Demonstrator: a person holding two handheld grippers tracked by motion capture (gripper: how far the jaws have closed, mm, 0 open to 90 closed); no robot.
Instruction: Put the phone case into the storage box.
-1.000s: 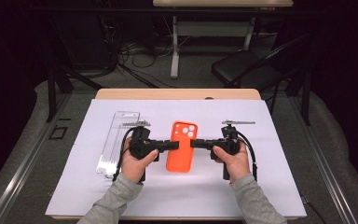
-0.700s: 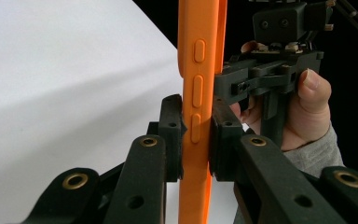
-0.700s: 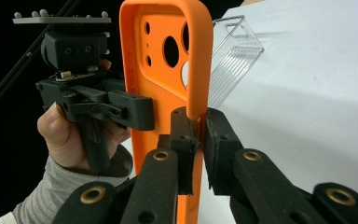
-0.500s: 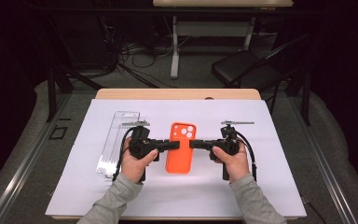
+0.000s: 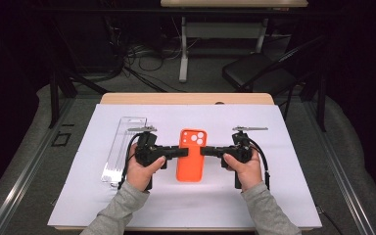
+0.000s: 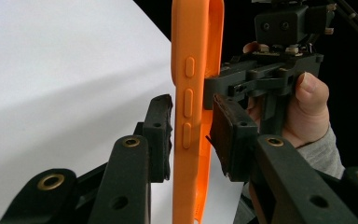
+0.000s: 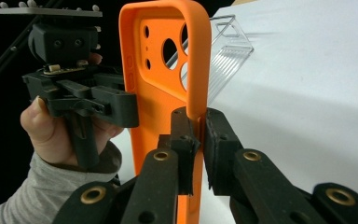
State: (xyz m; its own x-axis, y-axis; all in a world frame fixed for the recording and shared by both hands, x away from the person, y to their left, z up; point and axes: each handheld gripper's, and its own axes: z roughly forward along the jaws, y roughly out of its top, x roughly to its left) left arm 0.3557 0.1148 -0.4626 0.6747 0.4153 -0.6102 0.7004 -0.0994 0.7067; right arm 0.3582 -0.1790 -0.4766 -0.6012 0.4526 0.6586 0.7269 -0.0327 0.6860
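An orange phone case (image 5: pixel 191 156) with camera holes hangs between my two grippers over the white sheet. My left gripper (image 5: pixel 183 152) comes in from the left, its jaws on either side of the case's button edge (image 6: pixel 189 93), pressed against it. My right gripper (image 5: pixel 204 151) comes in from the right and pinches the opposite rim (image 7: pixel 200 126). The case's inside faces the right gripper view (image 7: pixel 158 102). The left gripper's jaw (image 7: pixel 116 105) lies on that inner face. A hand holds each gripper.
A clear plastic package (image 5: pixel 122 147) lies on the white sheet (image 5: pixel 274 196) left of the left hand, also seen behind the case (image 7: pixel 223 56). The wooden table edge (image 5: pixel 186 99) runs along the back; a dark chair (image 5: pixel 259 73) and cables stand beyond it.
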